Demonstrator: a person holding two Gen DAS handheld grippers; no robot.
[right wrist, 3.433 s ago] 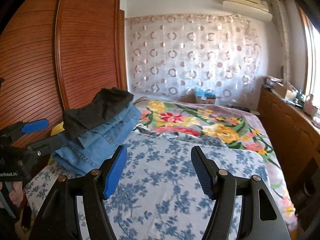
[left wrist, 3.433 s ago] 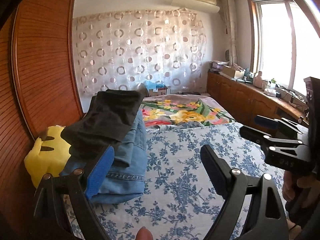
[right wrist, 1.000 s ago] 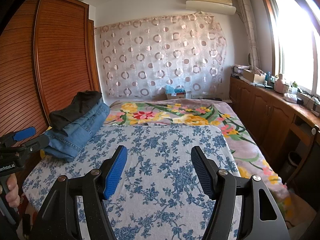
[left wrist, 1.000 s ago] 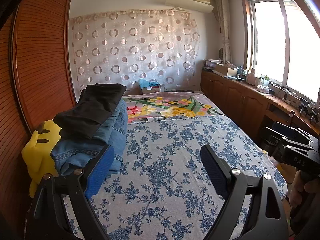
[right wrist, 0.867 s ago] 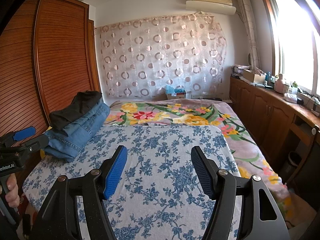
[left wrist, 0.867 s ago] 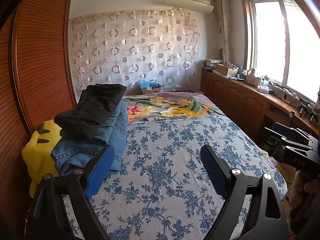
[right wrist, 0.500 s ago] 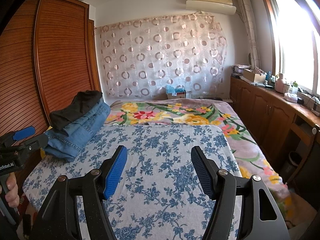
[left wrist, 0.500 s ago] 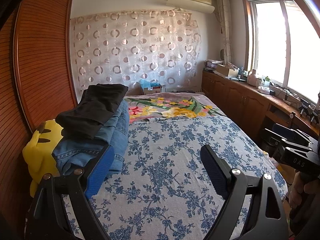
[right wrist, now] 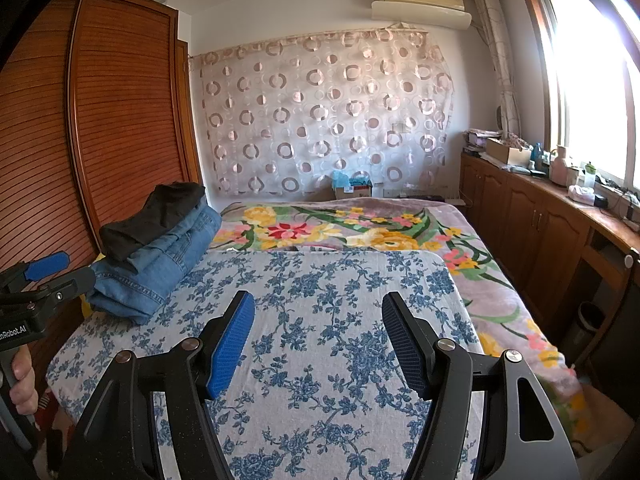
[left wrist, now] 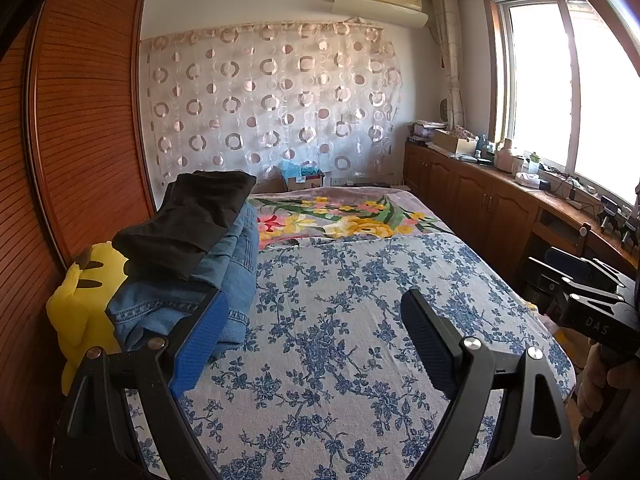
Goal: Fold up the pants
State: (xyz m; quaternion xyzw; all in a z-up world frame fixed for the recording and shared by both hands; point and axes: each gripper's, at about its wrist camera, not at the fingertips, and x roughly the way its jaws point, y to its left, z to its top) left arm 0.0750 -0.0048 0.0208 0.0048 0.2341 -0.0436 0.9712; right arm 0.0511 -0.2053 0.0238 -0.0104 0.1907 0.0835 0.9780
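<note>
Folded jeans (left wrist: 224, 280) under dark pants (left wrist: 188, 220) sit stacked on the bed (left wrist: 340, 340) (left edge). The left gripper (left wrist: 312, 336) and right gripper (right wrist: 318, 340) hover with fingers spread, holding nothing.

Folded black pants (left wrist: 188, 224) atop folded blue jeans (left wrist: 208, 288), stacked at the bed's left edge

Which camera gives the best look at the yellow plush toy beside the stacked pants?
The left wrist view: the yellow plush toy shows clearly beside the folded jeans. The right wrist view catches only yellow slivers behind the pile.
</note>
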